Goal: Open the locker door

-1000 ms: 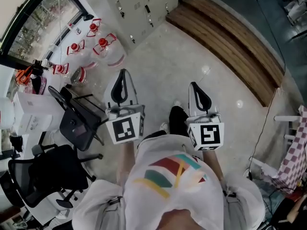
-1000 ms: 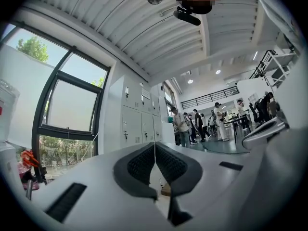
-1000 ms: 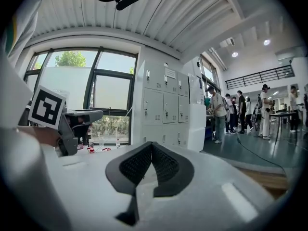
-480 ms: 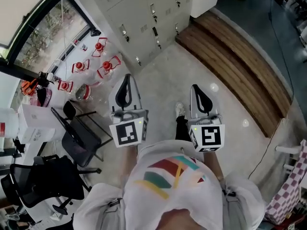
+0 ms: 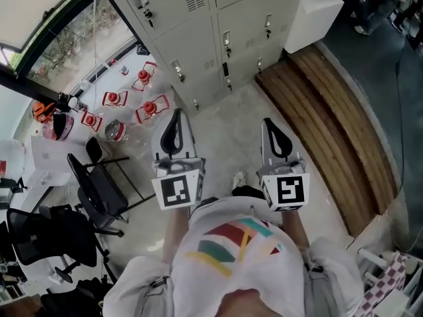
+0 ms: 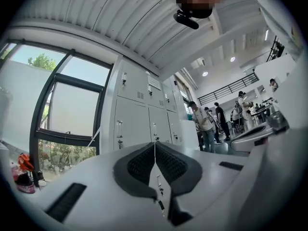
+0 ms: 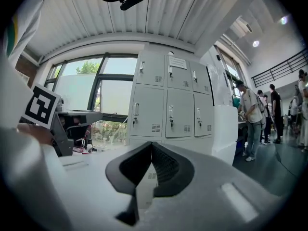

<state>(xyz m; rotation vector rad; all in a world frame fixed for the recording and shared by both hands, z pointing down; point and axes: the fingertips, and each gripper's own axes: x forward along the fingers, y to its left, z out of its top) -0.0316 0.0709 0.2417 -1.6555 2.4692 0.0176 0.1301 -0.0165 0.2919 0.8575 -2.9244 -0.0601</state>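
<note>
Approach stage. Locker bank (image 5: 198, 25) ahead, well apart from both tools. Left gripper (image 5: 174, 125) and right gripper (image 5: 274, 136) pinched closed, empty. Close in, part jaws before reaching door latch (image 7: 136, 110), hook near latch side, pull straight out.

Daylight enters through the large window (image 5: 56, 25), which I see blown out to white in the head view. The pale floor (image 5: 228, 127) carries a soft sheen and only faint, diffuse shadows; the right side of that view reads darker. Both gripper views show strong fisheye distortion, with black corners and straight lines bowing near the rim. The lockers (image 7: 168, 105) stay sharp and evenly lit. Ceiling lamps (image 6: 205, 73) appear as small glare spots.
</note>
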